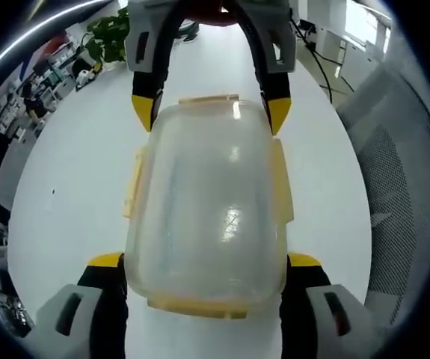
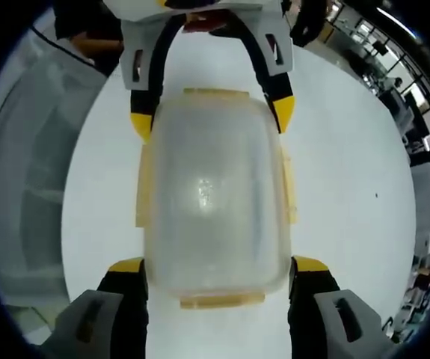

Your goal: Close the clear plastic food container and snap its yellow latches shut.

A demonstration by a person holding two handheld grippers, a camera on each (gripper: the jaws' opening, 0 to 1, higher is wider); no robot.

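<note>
1. A white table [image 1: 65, 187] is seen beneath both grippers, with a grey mesh chair [image 1: 401, 194] off to the left gripper's right.
2. The container [image 1: 207, 217] rests on the table, lid on, held between the two opposed grippers, one at each end.
3. The left gripper [image 1: 206, 262] and right gripper [image 2: 218, 265] are spread wide, jaws flanking the container's ends; contact cannot be judged.
4. The latches [image 1: 134, 187] appear splayed outward, not yet snapped.
5. The container is judged light, stiff and slippery; latches are best pressed at their outer edges.
</note>
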